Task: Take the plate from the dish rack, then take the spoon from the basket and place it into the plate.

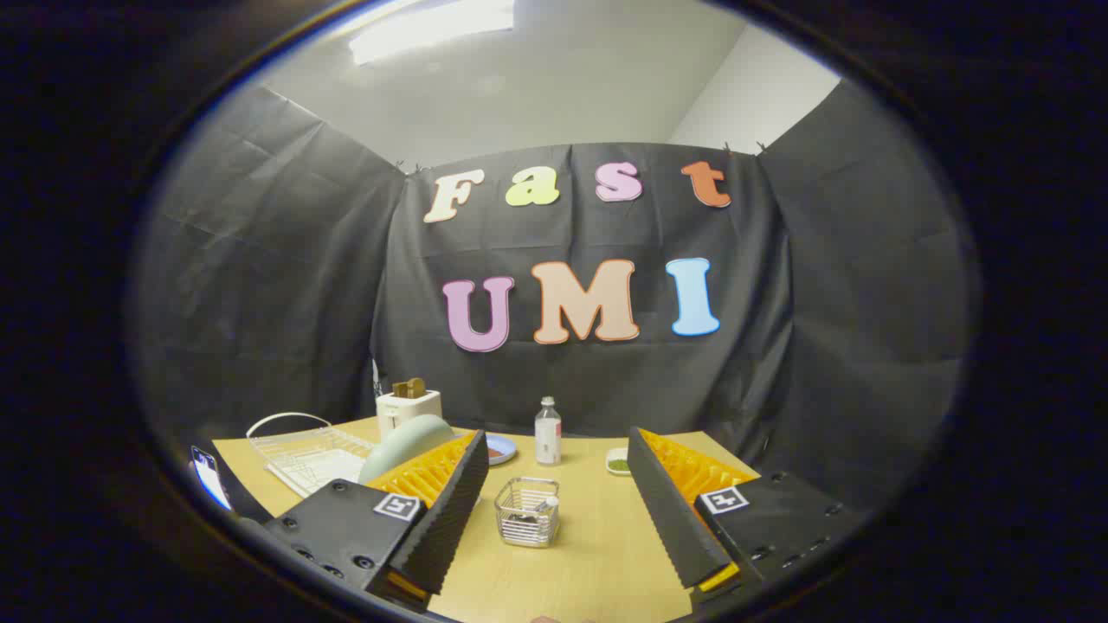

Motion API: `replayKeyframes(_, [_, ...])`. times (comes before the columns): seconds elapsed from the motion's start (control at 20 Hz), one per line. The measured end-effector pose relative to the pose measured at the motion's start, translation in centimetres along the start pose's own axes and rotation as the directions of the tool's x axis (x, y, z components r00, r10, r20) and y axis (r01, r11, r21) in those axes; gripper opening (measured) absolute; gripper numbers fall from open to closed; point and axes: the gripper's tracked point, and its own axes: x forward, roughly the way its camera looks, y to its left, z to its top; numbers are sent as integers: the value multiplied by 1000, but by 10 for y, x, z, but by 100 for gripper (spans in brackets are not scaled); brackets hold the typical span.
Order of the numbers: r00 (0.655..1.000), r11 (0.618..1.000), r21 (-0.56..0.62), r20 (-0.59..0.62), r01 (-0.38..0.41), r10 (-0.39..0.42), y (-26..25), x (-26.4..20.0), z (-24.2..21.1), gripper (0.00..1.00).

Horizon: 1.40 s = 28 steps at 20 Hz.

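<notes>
Tongs (554, 528) spread wide, empty; basket (527, 512) between them, plate (405, 446) beyond the left finger.

Bright ceiling light (433, 26) glares overhead, the table (597, 554) evenly lit; fisheye bending and dimness grow toward the edges.

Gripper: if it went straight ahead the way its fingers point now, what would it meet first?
Probably the wire basket, standing on the table just ahead between the open gripper's fingers. The bottle stands beyond it; depth is uncertain.
</notes>
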Motion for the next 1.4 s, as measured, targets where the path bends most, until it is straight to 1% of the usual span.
replayKeyframes(0.2, [1000, 1000, 2, -14, 6, -6, -3, 1, -2, 100])
replayKeyframes(0.6, [999, 999, 44, -41, 10, -8, -9, -2, -4, 100])
replayKeyframes(0.75, [999, 999, 44, -37, 27, -25, -14, -2, -2, 100])
replayKeyframes(1.4, [998, 997, 63, -35, 45, -43, -22, -5, 0, 100])
